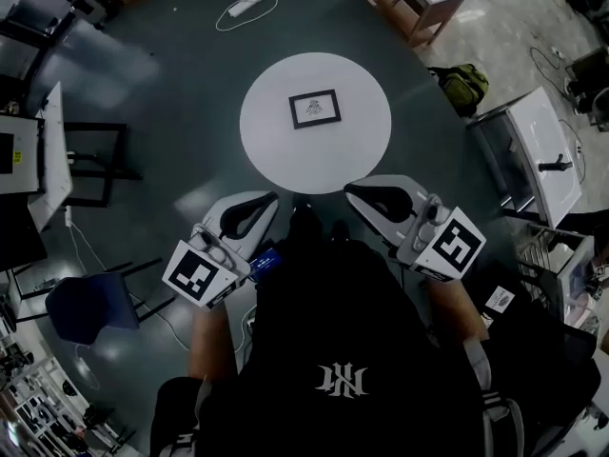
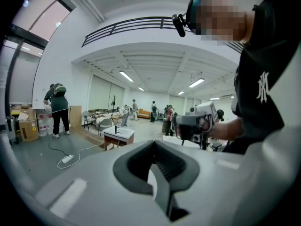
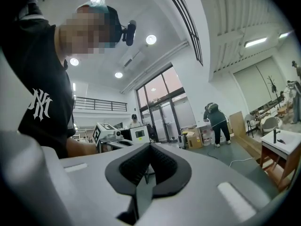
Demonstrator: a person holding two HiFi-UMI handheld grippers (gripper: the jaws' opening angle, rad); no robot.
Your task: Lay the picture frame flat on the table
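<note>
Round table (image 1: 276, 155) holds picture frame (image 1: 315, 109), well beyond left tongs (image 1: 273, 198) and right tongs (image 1: 351, 190).

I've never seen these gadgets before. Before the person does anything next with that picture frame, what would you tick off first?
1. Left gripper empty: ok, jaws together with nothing between them.
2. Right gripper empty: ok, the same.
3. Picture frame in sight: ok, alone near the middle of the round table.
4. Frame already flat: cannot tell for sure; its face shows from above, so it looks flat.
5. Grippers close to the frame: not ok, both are held by the person's chest, short of the table.
6. Jaws opened for a grasp: not ok, both are shut.
</note>
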